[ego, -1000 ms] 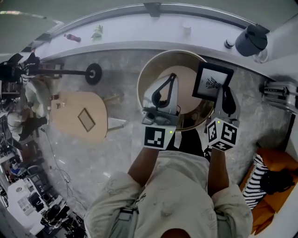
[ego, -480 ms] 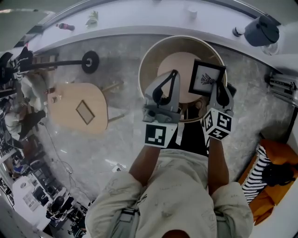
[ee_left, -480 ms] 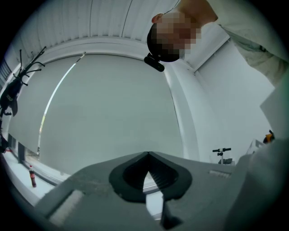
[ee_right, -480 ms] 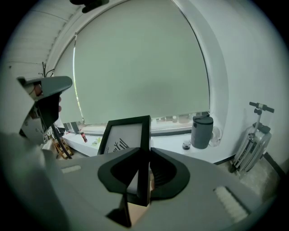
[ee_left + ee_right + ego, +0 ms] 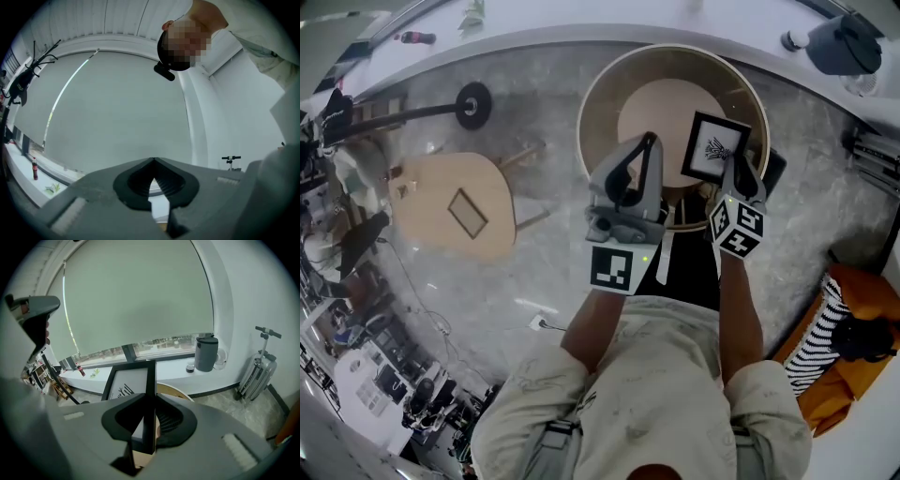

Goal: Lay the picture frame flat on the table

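The right gripper [image 5: 737, 176] is clamped on one edge of the picture frame [image 5: 714, 148], holding it on edge over the round table [image 5: 675, 98], with the left gripper [image 5: 648, 145], jaws together and empty, just beside it above the same tabletop, a wooden chair [image 5: 455, 206] off to the left and a dark cylinder [image 5: 848, 42] on the window sill [image 5: 581, 37] beyond.

A round pale wooden table [image 5: 598, 98] with a raised rim stands just beneath and ahead of the left gripper [image 5: 649, 142] and the right gripper [image 5: 739, 167], on a grey marbled floor [image 5: 534, 272]. Left of the left gripper, a light wooden seat [image 5: 455, 208] stands on that floor. Far ahead of the right gripper, a white window ledge [image 5: 173, 372] carries a dark grey cylinder [image 5: 206, 352].
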`<state>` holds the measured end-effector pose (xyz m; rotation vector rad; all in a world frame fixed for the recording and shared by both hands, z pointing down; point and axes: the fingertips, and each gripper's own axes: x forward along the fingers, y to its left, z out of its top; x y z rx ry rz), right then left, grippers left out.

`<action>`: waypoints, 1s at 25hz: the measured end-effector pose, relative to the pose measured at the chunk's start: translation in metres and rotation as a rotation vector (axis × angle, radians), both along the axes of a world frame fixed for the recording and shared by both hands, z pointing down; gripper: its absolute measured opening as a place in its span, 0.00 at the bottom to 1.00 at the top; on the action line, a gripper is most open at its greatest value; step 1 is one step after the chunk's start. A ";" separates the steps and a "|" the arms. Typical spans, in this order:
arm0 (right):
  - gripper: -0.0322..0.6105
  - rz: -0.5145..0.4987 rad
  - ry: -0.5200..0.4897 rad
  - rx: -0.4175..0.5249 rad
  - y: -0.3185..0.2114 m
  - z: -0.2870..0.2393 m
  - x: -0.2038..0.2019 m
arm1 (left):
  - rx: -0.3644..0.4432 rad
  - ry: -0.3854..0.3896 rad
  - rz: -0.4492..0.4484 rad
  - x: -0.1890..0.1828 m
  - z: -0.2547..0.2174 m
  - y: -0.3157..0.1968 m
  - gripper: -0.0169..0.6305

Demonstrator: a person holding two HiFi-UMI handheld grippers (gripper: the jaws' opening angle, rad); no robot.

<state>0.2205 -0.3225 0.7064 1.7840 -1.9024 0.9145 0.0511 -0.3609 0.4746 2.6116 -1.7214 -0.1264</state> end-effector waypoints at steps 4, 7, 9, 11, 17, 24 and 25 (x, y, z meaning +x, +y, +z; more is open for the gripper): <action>0.16 -0.001 0.008 -0.061 0.004 0.036 -0.004 | -0.028 -0.012 0.001 -0.003 0.018 -0.003 0.03; 0.16 -0.001 0.010 -0.112 0.008 0.064 -0.007 | -0.051 -0.025 0.010 -0.003 0.033 -0.004 0.03; 0.16 -0.003 0.013 -0.145 0.012 0.082 -0.008 | -0.068 -0.034 0.019 -0.001 0.042 -0.004 0.03; 0.16 -0.005 0.006 -0.178 0.017 0.100 -0.010 | -0.085 -0.048 0.028 0.000 0.052 -0.003 0.03; 0.16 0.009 -0.024 -0.269 0.028 0.148 -0.013 | -0.133 -0.091 0.062 0.005 0.081 -0.005 0.03; 0.16 0.001 -0.022 -0.359 0.036 0.199 -0.020 | -0.164 -0.119 0.096 0.004 0.106 -0.007 0.03; 0.16 0.003 -0.025 -0.375 0.038 0.205 -0.021 | -0.172 -0.125 0.102 0.002 0.110 -0.007 0.03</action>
